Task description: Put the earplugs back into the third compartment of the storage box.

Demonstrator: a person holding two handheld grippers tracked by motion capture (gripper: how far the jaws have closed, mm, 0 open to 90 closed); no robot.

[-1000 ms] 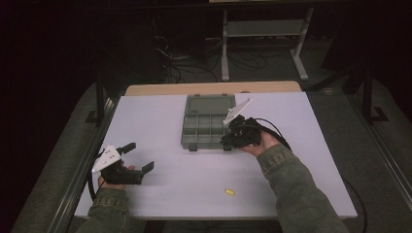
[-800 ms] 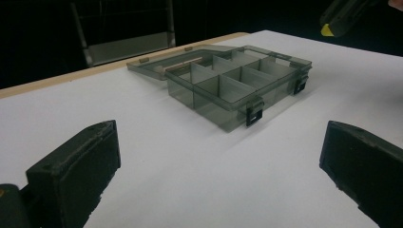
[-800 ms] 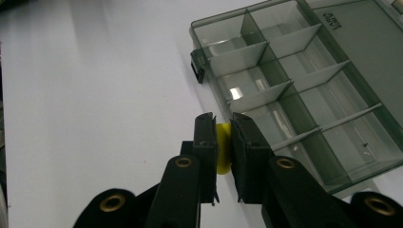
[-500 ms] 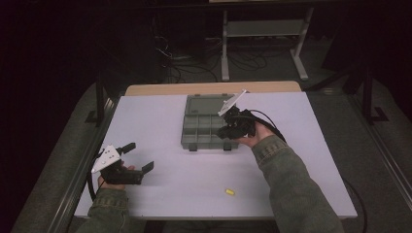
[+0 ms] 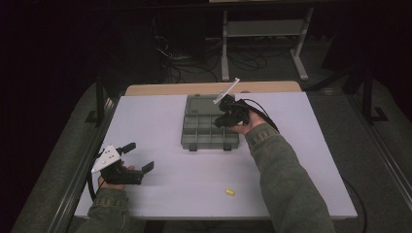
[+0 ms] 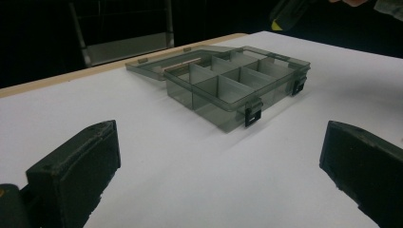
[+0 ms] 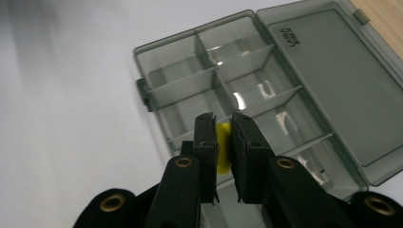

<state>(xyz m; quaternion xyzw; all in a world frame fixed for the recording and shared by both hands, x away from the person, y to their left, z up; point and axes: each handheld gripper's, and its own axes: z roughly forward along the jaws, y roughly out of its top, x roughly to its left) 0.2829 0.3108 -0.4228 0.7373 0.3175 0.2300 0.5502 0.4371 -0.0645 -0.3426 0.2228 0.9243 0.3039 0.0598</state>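
A smoky grey compartment box point(image 5: 194, 138) lies open in the middle of the white table, with its lid point(image 5: 201, 104) flat behind it. My right gripper point(image 5: 221, 120) hovers over the box's right half, shut on a small yellow piece point(image 7: 222, 152). In the right gripper view the gripper point(image 7: 222, 124) is above the box's divided cells point(image 7: 190, 61), with the lid point(image 7: 328, 85) to the right. My left gripper point(image 5: 140, 156) rests open near the front left of the table. Its wide jaws point(image 6: 218, 137) frame the box point(image 6: 237, 85) from a distance, with nothing between them.
A second small yellow piece point(image 5: 229, 192) lies on the table point(image 5: 291, 170) near the front edge, right of centre. A wooden strip point(image 5: 160, 89) runs along the table's far edge. Behind it, cables and a metal stand point(image 5: 265, 29) sit on the dark floor.
My right gripper has moved away from me and slightly left over the box, still holding the yellow piece. The left gripper has stayed in place.
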